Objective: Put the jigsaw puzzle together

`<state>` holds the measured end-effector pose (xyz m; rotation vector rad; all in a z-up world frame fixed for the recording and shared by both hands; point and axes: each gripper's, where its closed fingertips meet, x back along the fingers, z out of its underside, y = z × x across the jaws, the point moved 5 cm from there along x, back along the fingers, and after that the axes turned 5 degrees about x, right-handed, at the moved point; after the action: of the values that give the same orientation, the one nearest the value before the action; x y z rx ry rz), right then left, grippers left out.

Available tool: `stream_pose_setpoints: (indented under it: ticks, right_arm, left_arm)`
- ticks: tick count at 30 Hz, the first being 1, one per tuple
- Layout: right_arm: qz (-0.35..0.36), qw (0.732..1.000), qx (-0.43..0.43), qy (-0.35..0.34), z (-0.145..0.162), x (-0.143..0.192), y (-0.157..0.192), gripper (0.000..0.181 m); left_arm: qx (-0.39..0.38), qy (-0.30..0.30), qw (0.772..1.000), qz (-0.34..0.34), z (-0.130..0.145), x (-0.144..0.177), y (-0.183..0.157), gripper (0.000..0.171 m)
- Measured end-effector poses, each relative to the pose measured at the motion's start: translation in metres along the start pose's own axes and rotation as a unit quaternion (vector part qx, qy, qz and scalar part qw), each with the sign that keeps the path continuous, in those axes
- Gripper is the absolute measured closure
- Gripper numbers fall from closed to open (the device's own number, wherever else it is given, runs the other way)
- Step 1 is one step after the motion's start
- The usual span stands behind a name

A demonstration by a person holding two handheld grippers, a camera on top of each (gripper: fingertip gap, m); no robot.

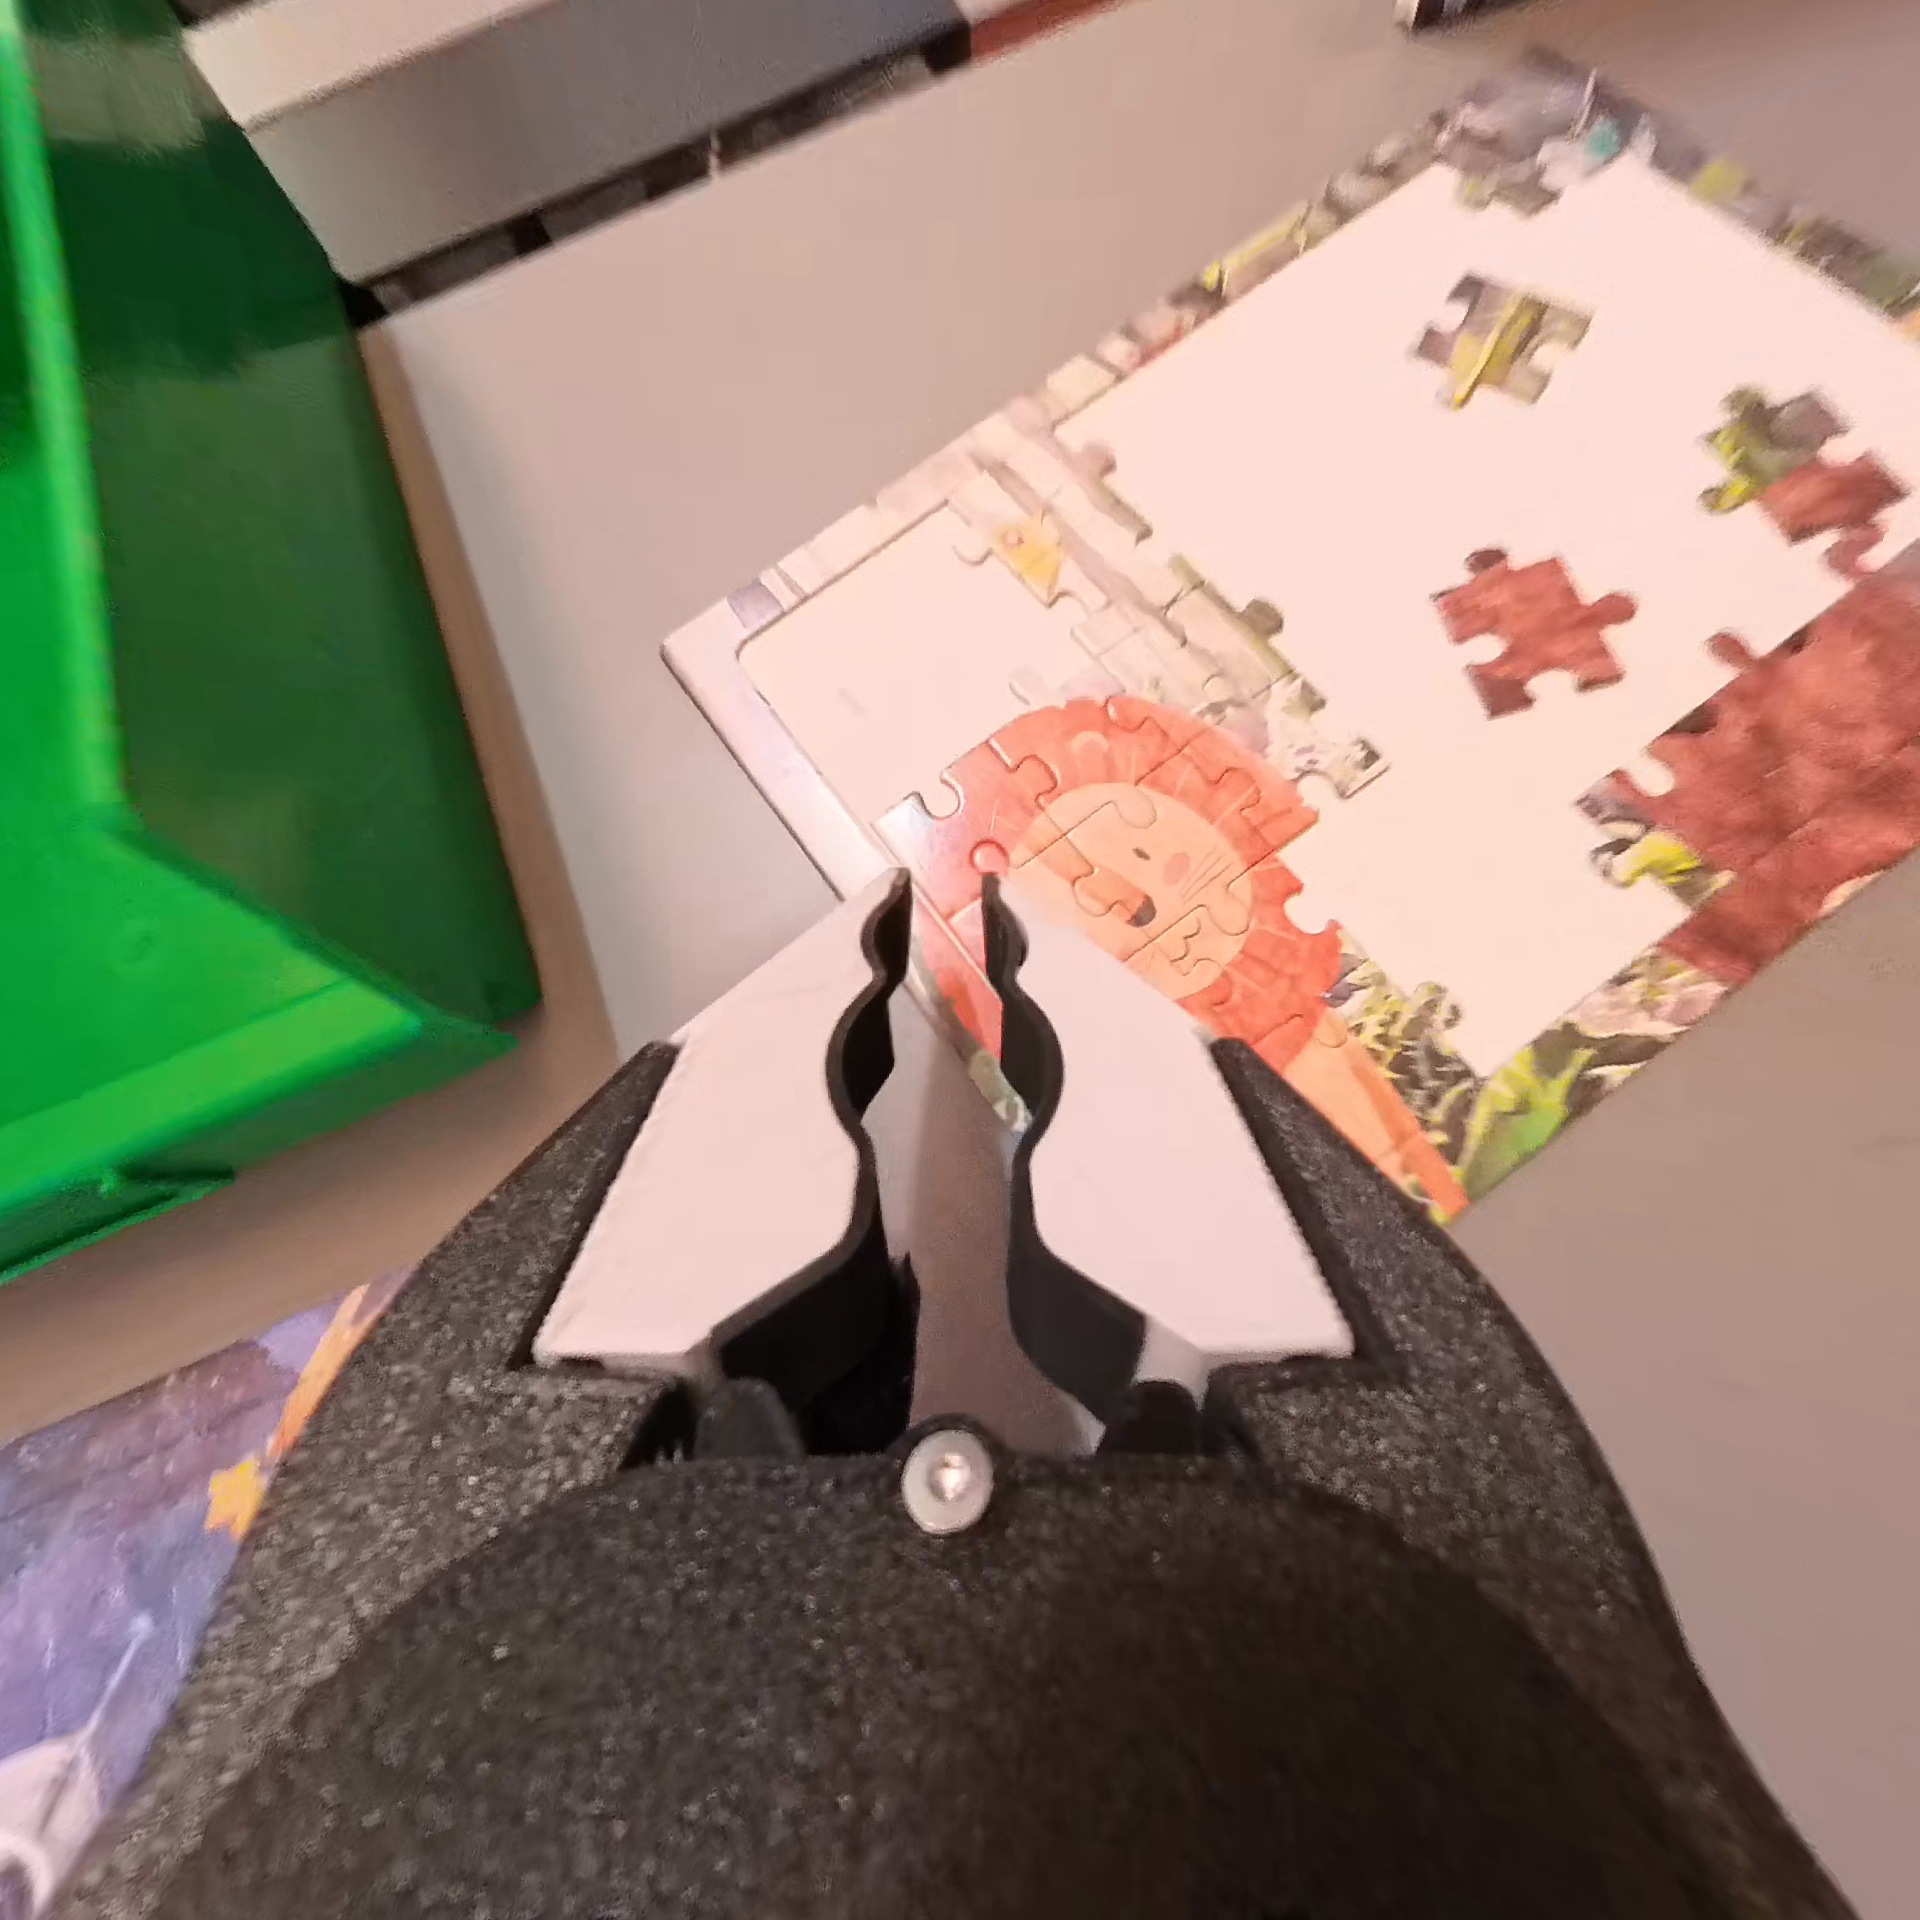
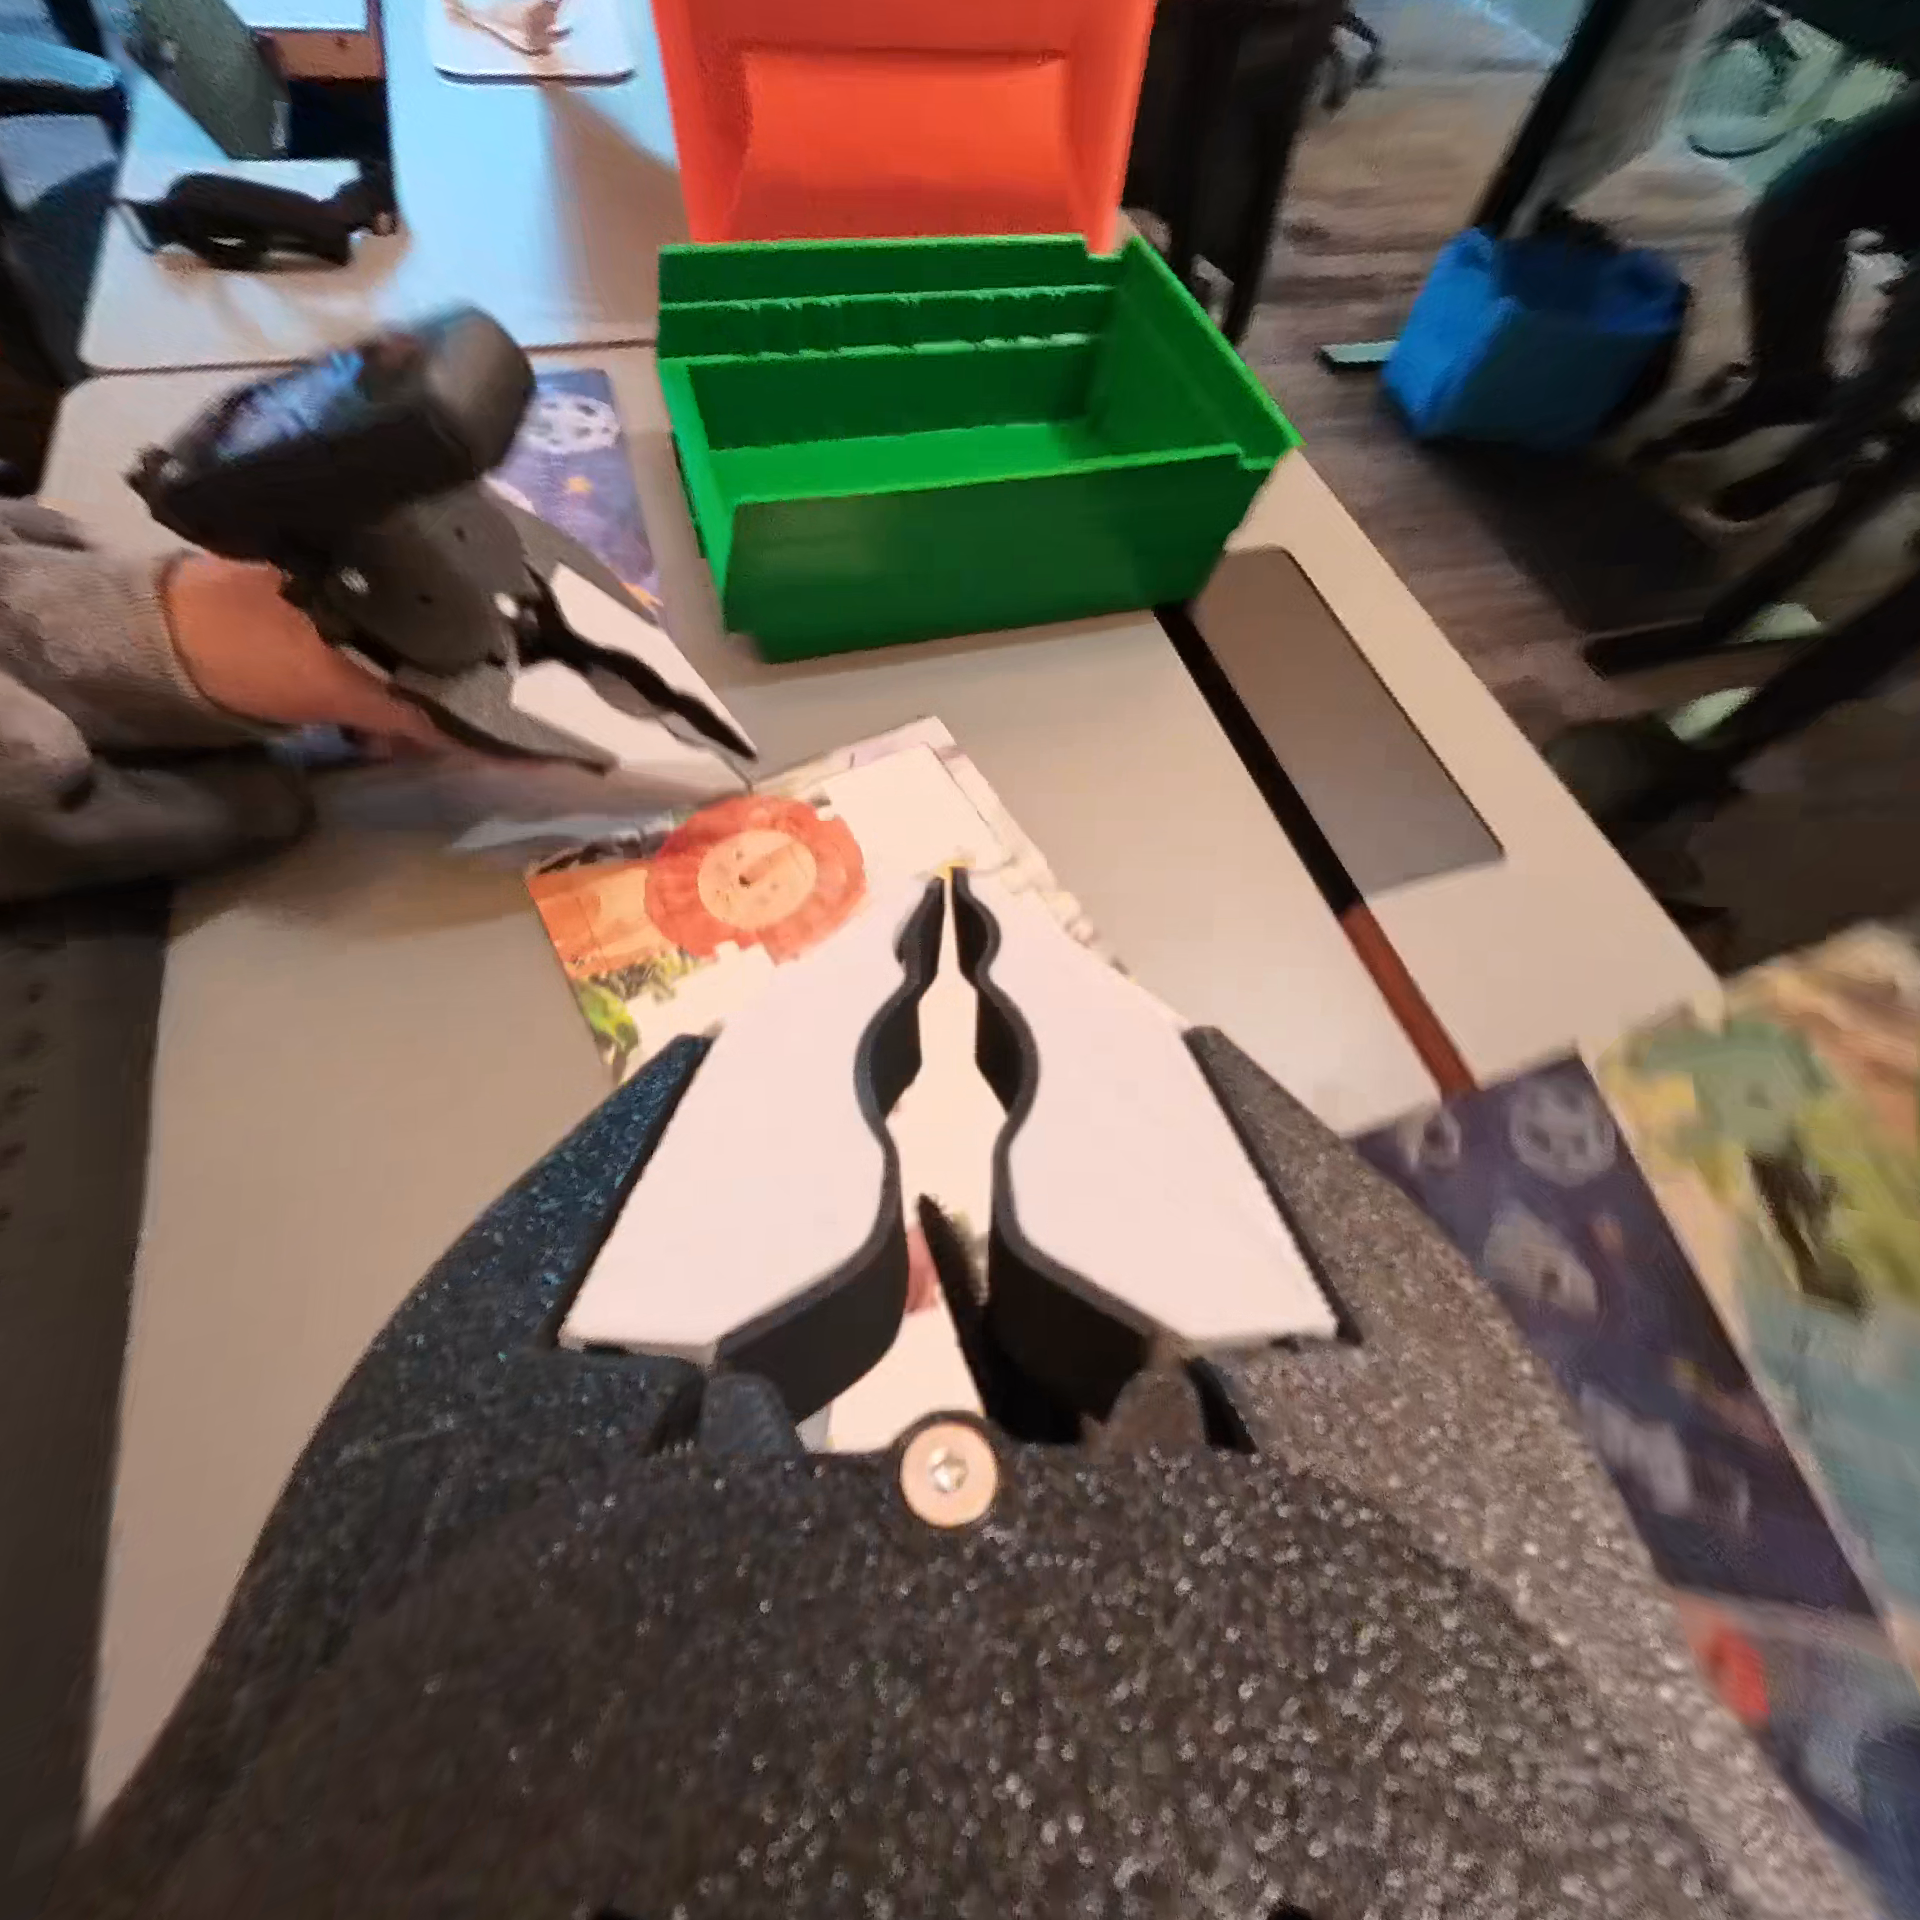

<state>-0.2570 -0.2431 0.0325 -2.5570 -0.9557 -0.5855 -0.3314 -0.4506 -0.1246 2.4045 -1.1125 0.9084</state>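
Observation:
The jigsaw board (image 1: 1299, 468) lies on the grey table, its white base partly filled. A finished orange lion (image 1: 1143, 862) sits at its near corner, and a brown patch (image 1: 1818, 748) is joined at the right. A loose brown piece (image 1: 1527, 634), a grey-green piece (image 1: 1496, 332) and a green-brown piece (image 1: 1808, 478) lie on the white base. My left gripper (image 1: 948, 888) hovers at the board's corner by the lion, jaws slightly apart and empty; it also shows in the right wrist view (image 2: 727, 740). My right gripper (image 2: 951, 883) is shut and empty above the board (image 2: 904, 800), past the lion (image 2: 753, 878).
A green bin (image 2: 966, 457) stands behind the board, also at the left of the left wrist view (image 1: 208, 623), with an orange bin (image 2: 904, 114) beyond it. Other puzzle pictures lie near me (image 1: 125, 1507) and at the right (image 2: 1621, 1299). The table has a dark slot (image 2: 1340, 707). The left gripper's tips are roughly 25 cm from the right gripper's. The right gripper is farther from the lion (image 2: 753, 878), some 25 cm, than the left, some 4 cm.

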Motion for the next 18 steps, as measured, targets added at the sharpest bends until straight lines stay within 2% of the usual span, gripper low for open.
stream_pose_setpoints:
  ticks: [2, 5, 9, 11, 13, 16, 18]
  right_arm:
    - [0.025, 0.999, -0.035, -0.004, 0.025, 0.020, 0.020, 0.173]
    - [0.066, 0.994, -0.075, -0.044, 0.068, 0.035, 0.063, 0.164]
    - [0.144, 0.986, -0.059, -0.056, 0.121, 0.044, 0.107, 0.146]
    - [0.196, 0.977, -0.063, -0.055, 0.141, 0.049, 0.118, 0.146]
    - [0.200, 0.977, -0.060, -0.052, 0.142, 0.053, 0.126, 0.140]
    - [0.215, 0.972, -0.056, -0.073, 0.139, 0.059, 0.124, 0.151]
    - [0.202, 0.975, -0.071, -0.051, 0.144, 0.055, 0.122, 0.150]
  left_arm:
    - [0.015, -0.021, 1.000, -0.014, -0.006, 0.018, -0.005, 0.158]
    - [0.039, -0.047, 0.997, -0.045, -0.003, 0.045, -0.019, 0.158]
    - [0.089, -0.065, 0.994, 0.017, 0.022, 0.062, -0.060, 0.158]
    - [0.093, -0.083, 0.992, 0.017, 0.032, 0.064, -0.070, 0.152]
    - [0.072, -0.098, 0.993, -0.002, 0.034, 0.066, -0.073, 0.146]
    - [0.059, -0.164, 0.984, -0.029, 0.025, 0.074, -0.071, 0.147]
    - [0.076, -0.159, 0.984, -0.029, 0.030, 0.067, -0.067, 0.147]
